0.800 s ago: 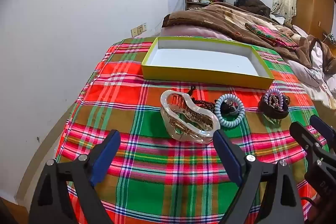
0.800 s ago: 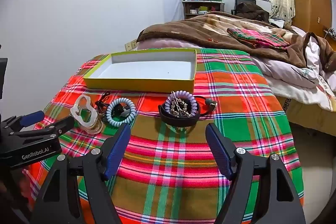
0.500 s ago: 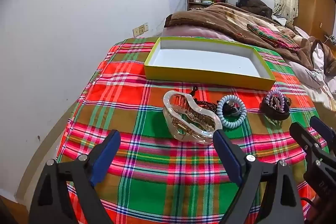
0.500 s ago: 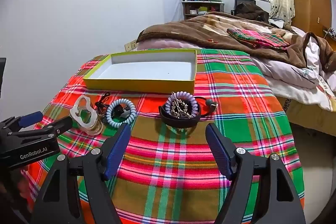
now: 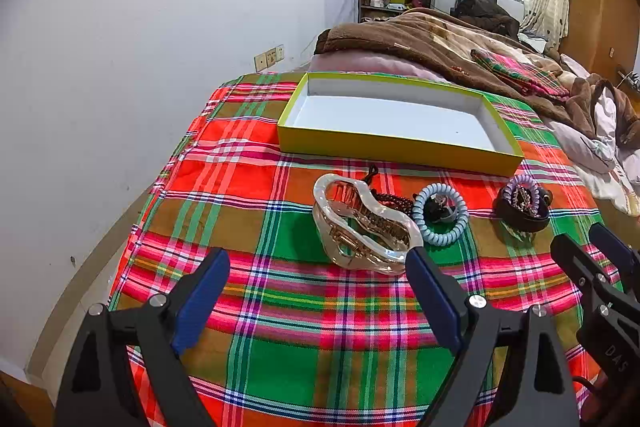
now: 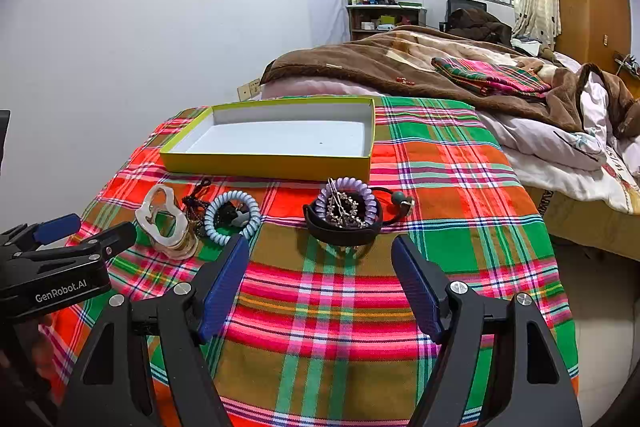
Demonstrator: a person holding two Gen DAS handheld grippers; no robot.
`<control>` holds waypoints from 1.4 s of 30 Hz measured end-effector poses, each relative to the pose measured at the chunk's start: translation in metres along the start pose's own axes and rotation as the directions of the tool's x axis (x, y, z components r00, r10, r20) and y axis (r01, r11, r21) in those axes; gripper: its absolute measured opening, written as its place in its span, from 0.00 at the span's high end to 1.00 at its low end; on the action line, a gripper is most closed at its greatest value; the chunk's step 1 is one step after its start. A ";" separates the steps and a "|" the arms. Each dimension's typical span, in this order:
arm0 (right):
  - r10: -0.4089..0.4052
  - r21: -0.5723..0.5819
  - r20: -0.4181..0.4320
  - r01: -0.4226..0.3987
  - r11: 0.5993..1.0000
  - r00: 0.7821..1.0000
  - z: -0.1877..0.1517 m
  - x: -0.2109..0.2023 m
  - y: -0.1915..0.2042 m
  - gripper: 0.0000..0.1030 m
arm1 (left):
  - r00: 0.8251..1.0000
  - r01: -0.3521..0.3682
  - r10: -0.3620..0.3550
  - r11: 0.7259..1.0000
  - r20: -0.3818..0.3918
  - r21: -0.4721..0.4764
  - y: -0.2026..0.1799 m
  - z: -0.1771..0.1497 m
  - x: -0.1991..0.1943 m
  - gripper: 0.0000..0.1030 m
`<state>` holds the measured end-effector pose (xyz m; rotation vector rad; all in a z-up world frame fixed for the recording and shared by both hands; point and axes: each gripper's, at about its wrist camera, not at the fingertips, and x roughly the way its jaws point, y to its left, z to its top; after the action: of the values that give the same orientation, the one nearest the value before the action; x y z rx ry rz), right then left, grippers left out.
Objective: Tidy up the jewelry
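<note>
Left wrist view: we see the pearly hair claw (image 5: 366, 225) on the plaid worktop (image 5: 280, 347), long axis running near-right to far-left, ahead of our left gripper (image 5: 318, 295), jaws wide apart, holding nothing.

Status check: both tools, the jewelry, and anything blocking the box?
Left tool open, empty, facing the hair claw. Right tool open, empty, facing the black band pile. Yellow box holds nothing. Path to it unobstructed.

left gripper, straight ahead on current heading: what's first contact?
Likely the pearly hair claw clip, lying just beyond the open left gripper and nearer its right finger. Depth is uncertain; aimed higher, the yellow box comes next.
</note>
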<state>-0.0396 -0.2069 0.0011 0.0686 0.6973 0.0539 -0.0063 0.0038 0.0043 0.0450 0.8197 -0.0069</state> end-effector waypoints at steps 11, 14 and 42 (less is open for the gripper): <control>0.002 0.001 0.001 -0.002 1.000 1.000 0.000 -0.001 0.000 0.28 | 1.000 0.000 0.000 1.000 -0.008 -0.004 0.002 0.000 -0.002 0.12; 0.001 0.000 0.001 -0.001 1.000 1.000 0.000 -0.001 0.000 0.28 | 1.000 0.000 0.000 1.000 -0.010 -0.005 0.001 0.000 -0.001 0.12; 0.001 -0.002 0.000 -0.001 1.000 1.000 -0.001 -0.001 0.001 0.28 | 1.000 0.006 -0.007 1.000 -0.030 -0.012 0.001 -0.001 0.007 0.12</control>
<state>-0.0410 -0.2058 0.0016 0.0673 0.6968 0.0554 -0.0023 0.0045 -0.0011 0.0318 0.8494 -0.0076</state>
